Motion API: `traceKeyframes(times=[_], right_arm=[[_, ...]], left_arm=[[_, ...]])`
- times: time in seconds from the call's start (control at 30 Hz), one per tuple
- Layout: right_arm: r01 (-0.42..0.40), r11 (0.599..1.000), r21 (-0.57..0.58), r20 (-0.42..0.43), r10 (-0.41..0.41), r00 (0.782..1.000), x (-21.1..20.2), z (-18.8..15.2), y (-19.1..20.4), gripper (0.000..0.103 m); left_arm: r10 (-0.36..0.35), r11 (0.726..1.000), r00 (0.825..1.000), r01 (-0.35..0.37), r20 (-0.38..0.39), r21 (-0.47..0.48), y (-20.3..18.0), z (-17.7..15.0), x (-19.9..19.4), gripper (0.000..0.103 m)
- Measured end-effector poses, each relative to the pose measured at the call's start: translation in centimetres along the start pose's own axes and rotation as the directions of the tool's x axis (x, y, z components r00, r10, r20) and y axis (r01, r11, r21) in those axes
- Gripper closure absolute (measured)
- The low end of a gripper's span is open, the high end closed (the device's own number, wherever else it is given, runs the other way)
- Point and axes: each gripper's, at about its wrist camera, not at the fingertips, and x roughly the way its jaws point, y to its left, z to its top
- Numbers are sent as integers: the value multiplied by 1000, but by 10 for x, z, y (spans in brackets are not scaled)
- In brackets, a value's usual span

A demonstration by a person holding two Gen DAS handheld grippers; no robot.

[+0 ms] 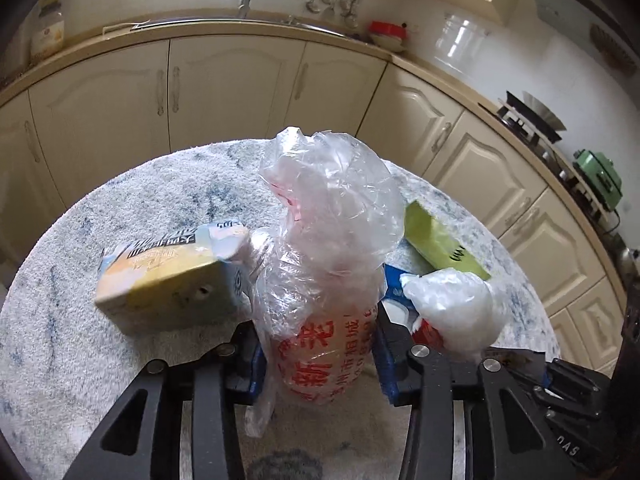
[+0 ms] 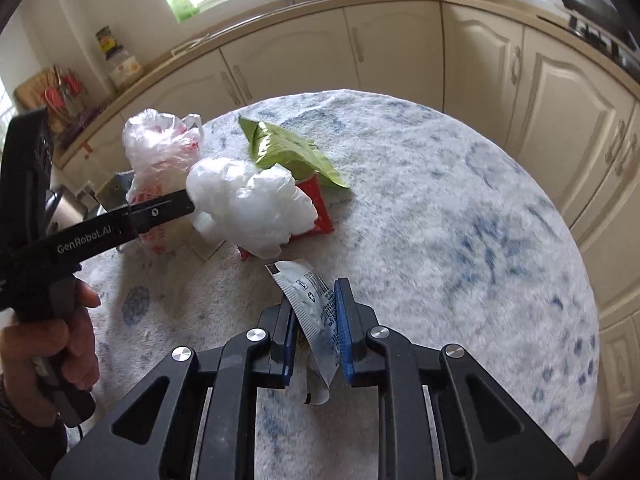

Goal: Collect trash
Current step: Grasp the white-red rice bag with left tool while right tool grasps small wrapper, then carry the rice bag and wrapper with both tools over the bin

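While the left gripper [image 1: 318,344] stands with its blue pads pressed against both sides of a clear plastic bag printed with red characters [image 1: 324,240], the right gripper [image 2: 314,320] is clamped on a flat white sachet with black print [image 2: 310,300], the jaws nearly together around it. Both work over a round table covered in a white cloth mottled with blue [image 2: 440,220]. In the left wrist view, a yellow and pale blue carton [image 1: 172,276] lies on its side just left of the bag, touching it. To the right of the bag sit a crumpled white plastic bag [image 1: 452,308], a green packet [image 1: 440,236] farther back, and a red wrapper [image 1: 426,334] partly hidden under the white one. In the right wrist view the same white bag [image 2: 252,204] lies at the far left of the table, over the red wrapper [image 2: 320,204], with the green packet [image 2: 288,148] behind it. A hand [image 2: 52,360] at the left edge holds the left tool's handle. Cream kitchen cabinets [image 1: 240,88] curve behind the table.
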Motion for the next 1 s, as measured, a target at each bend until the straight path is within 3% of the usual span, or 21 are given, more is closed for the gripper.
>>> traceKeyframes(times=[0.5, 0.8, 1.0], right_arm=[[-21, 999, 34, 74, 19, 997, -74, -41, 13, 86], [-20, 999, 30, 150, 15, 989, -127, -61, 16, 86], [-7, 998, 55, 219, -5, 976, -168, -71, -2, 86]], left_arm=[[-12, 998, 998, 8, 68, 59, -15, -49, -74, 64], [-60, 988, 989, 40, 132, 147, -56, -92, -134, 64], [-103, 970, 981, 64, 162, 234, -94, -110, -159, 64]])
